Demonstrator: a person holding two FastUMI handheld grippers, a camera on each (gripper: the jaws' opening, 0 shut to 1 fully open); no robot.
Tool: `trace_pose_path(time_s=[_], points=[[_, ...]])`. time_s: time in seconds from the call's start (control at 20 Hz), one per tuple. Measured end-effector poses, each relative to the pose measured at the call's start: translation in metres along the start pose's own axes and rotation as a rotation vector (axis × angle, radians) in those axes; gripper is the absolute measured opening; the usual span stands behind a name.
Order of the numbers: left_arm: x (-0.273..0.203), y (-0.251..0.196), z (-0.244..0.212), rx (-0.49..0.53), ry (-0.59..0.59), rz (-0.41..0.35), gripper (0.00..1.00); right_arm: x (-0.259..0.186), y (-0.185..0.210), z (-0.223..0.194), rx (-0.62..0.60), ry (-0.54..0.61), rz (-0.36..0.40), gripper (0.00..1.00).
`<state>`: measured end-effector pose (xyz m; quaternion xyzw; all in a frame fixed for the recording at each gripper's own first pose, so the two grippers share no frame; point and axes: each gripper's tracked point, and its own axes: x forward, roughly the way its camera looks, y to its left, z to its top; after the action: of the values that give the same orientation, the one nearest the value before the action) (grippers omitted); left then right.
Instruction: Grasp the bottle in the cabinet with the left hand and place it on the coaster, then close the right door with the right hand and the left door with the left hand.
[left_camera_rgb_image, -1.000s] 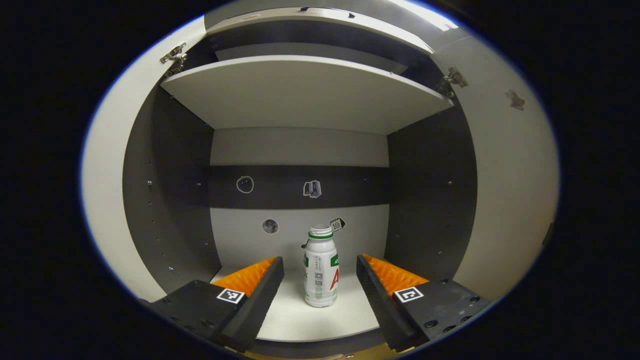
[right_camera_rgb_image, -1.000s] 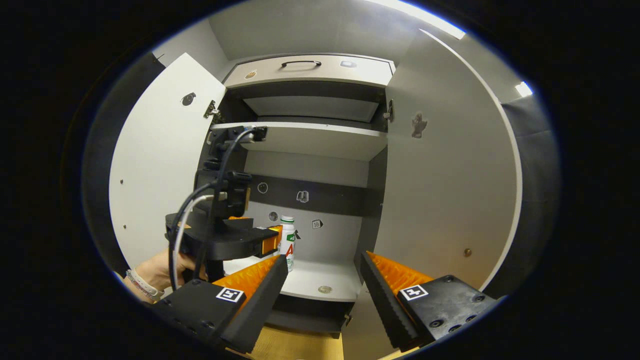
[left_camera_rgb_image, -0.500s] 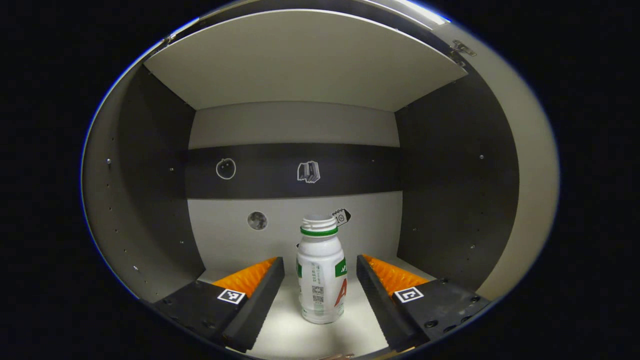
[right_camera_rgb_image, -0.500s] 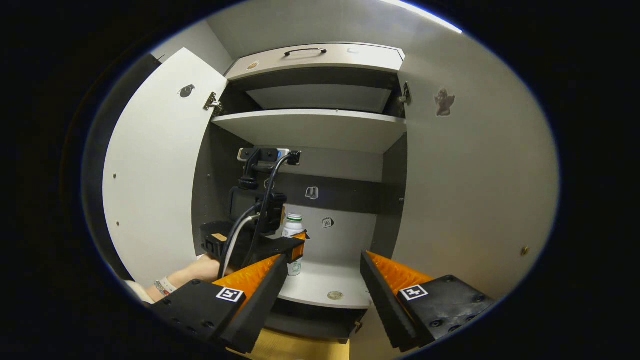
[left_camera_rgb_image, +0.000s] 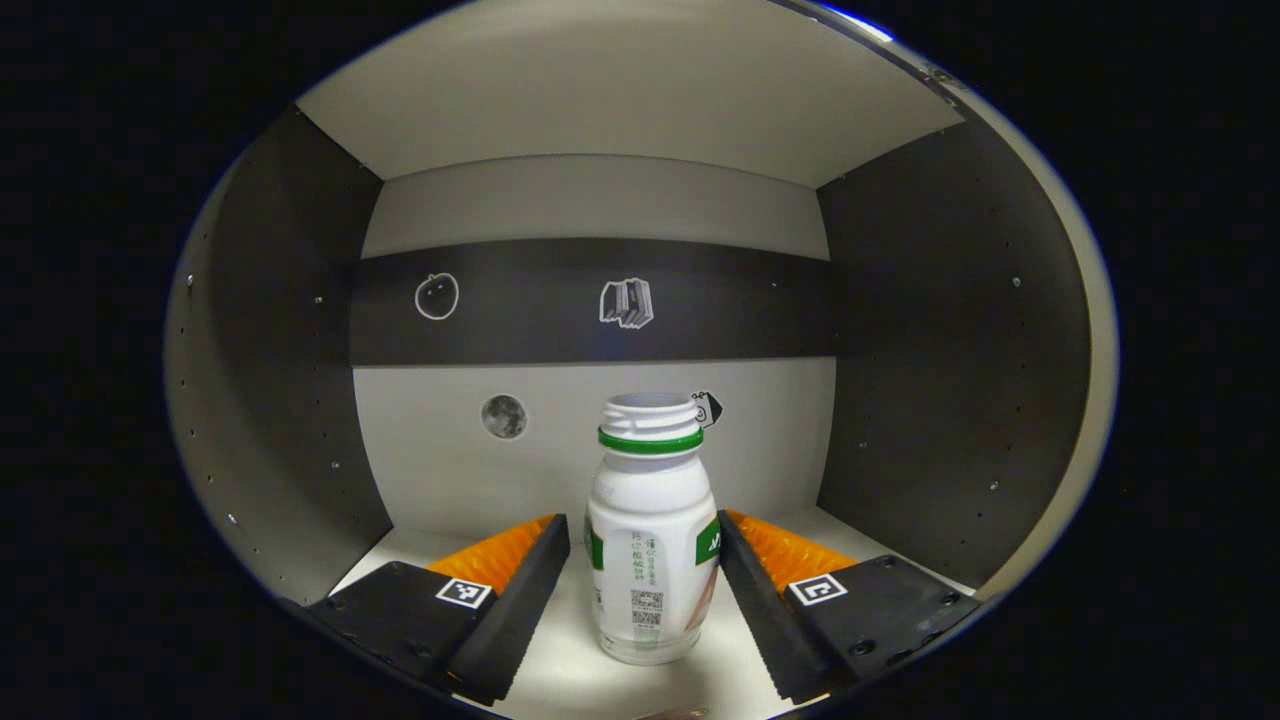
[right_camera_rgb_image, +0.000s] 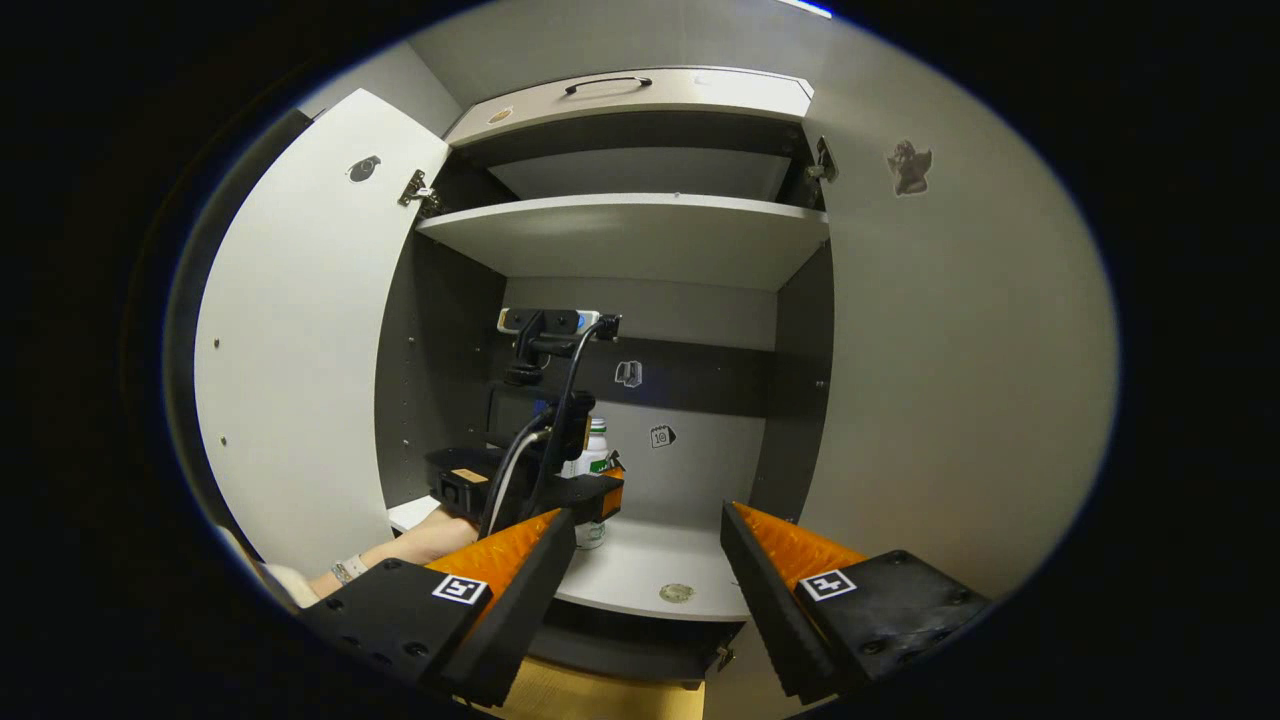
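A white bottle (left_camera_rgb_image: 650, 540) with a green neck ring stands upright on the cabinet's bottom shelf (left_camera_rgb_image: 560, 660). My left gripper (left_camera_rgb_image: 641, 523) is open with a finger on each side of the bottle. One finger lies very close to its side; the other leaves a small gap. In the right gripper view the left gripper (right_camera_rgb_image: 560, 490), held by a hand (right_camera_rgb_image: 400, 550), reaches into the cabinet and hides most of the bottle (right_camera_rgb_image: 597, 440). My right gripper (right_camera_rgb_image: 648, 515) is open and empty in front of the cabinet. The left door (right_camera_rgb_image: 300, 330) and the right door (right_camera_rgb_image: 950, 380) stand wide open.
An upper shelf (right_camera_rgb_image: 620, 235) spans the cabinet above the left gripper. A drawer front with a handle (right_camera_rgb_image: 610, 85) sits on top. A small round disc (right_camera_rgb_image: 677, 593) lies near the bottom shelf's front edge. A wooden surface (right_camera_rgb_image: 600, 695) shows below the cabinet.
The left gripper has pushed deeper into the cabinet, so the bottle now stands between its fingers instead of beyond them. The right gripper has shifted only slightly.
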<state>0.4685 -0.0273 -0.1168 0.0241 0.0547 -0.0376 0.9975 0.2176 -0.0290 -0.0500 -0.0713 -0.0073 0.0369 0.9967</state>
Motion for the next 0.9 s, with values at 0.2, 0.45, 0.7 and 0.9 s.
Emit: trace_pose_path(time_s=[0.2,0.45,0.7,0.9], points=[[0.012,-0.007,-0.006,-0.014,0.014,-0.021,0.92,0.005,-0.006,-0.007,0.007,0.019,-0.012,0.97],[0.008,-0.006,-0.004,-0.043,0.016,-0.038,0.78,0.007,-0.014,-0.007,0.021,0.025,-0.027,0.97],[-0.027,-0.002,0.017,-0.055,-0.015,-0.046,0.78,-0.006,-0.012,0.001,0.017,0.006,-0.041,0.97],[-0.064,-0.002,0.032,-0.058,-0.037,-0.064,0.77,-0.028,-0.006,0.012,0.014,-0.019,-0.054,0.97]])
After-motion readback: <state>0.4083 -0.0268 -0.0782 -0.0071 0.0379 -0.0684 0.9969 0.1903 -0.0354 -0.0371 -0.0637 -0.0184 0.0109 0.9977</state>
